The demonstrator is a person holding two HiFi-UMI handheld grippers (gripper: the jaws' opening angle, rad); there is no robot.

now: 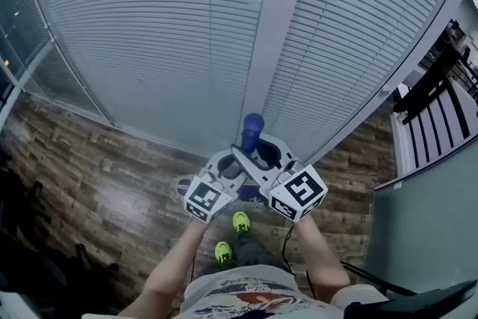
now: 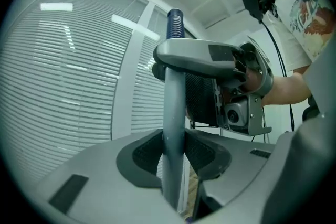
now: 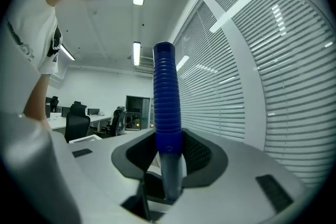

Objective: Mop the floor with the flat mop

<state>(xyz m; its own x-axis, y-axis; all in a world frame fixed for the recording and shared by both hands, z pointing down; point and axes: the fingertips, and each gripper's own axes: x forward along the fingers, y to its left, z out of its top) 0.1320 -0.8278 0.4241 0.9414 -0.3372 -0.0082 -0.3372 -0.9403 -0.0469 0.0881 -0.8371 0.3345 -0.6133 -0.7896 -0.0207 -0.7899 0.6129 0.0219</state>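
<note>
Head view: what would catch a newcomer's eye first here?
The mop handle with its blue grip stands at the centre, clamped by the left hand-held gripper and, higher up the pole, the right hand-held gripper. Behind it, white blinds fill the upper part of the view. Below, bright green shoes stand out on the dark wooden floor.

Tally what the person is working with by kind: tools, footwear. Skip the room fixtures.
mop: 1
tongs: 2 (left tongs, right tongs), both shut on the mop
shoes: 2
total: 5
</note>
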